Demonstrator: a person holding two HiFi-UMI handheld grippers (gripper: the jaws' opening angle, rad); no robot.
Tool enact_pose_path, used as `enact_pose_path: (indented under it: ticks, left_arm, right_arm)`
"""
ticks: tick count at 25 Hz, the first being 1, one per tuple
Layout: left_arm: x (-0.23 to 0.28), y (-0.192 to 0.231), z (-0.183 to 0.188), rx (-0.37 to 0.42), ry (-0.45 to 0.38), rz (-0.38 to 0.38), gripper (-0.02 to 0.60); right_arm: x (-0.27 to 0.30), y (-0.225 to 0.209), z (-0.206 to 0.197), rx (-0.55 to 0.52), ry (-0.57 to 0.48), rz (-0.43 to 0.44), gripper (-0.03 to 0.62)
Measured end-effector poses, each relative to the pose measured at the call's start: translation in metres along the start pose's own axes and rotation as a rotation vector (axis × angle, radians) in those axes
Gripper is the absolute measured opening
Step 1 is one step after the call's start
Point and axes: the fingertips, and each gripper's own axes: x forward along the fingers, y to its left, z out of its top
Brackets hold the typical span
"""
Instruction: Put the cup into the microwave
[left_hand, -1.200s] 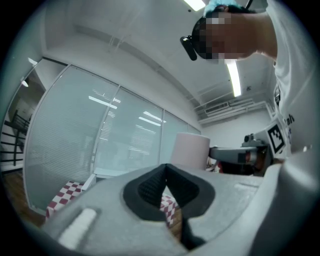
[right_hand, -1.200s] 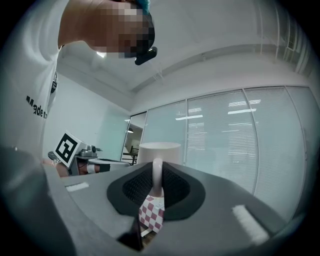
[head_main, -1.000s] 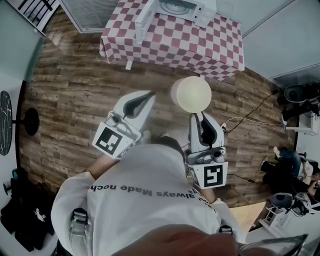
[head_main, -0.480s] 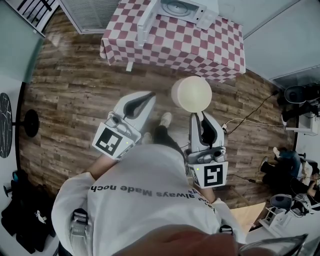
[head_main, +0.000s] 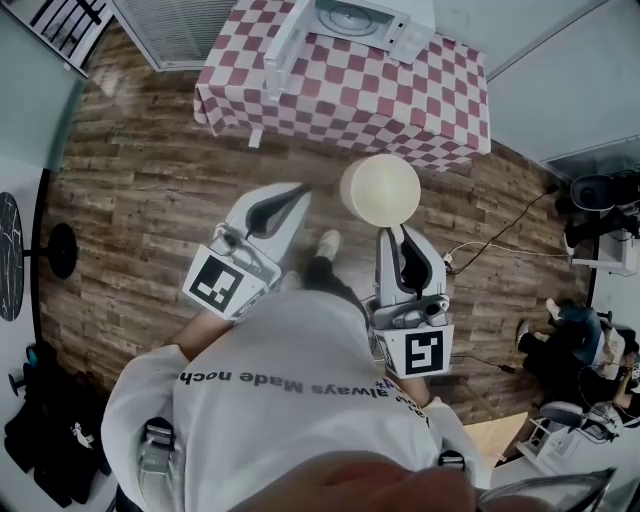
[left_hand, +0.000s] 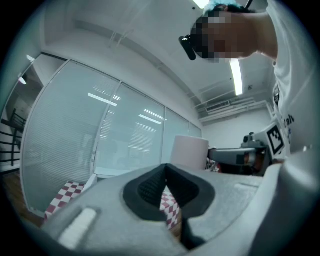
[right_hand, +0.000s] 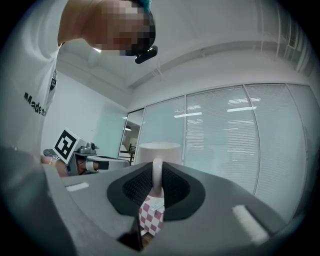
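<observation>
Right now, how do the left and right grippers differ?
The right gripper is shut on the cup, pinching its handle; the left gripper is shut on nothing. In the head view the right points straight ahead, the left slants inward toward the cup. Both hang over the wood floor.

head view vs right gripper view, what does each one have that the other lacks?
Head view only: the microwave with its door open, standing on the checkered table, and the wooden floor between the person and that table.

Right gripper view only: the right gripper with its jaws shut on the cup's handle, and a glass wall with blinds behind.

Both: the cup, the left gripper, and the checkered table, which shows only as a sliver between the jaws in the right gripper view.
</observation>
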Motion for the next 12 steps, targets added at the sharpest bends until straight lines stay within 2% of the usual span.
enact_pose_path:
  ticks: [12]
  left_arm:
    - [0.099, 0.028, -0.004, 0.017, 0.016, -0.006, 0.003]
  right_arm:
    - [0.044, -0.091, -0.009, 0.002, -0.008, 0.005, 0.04]
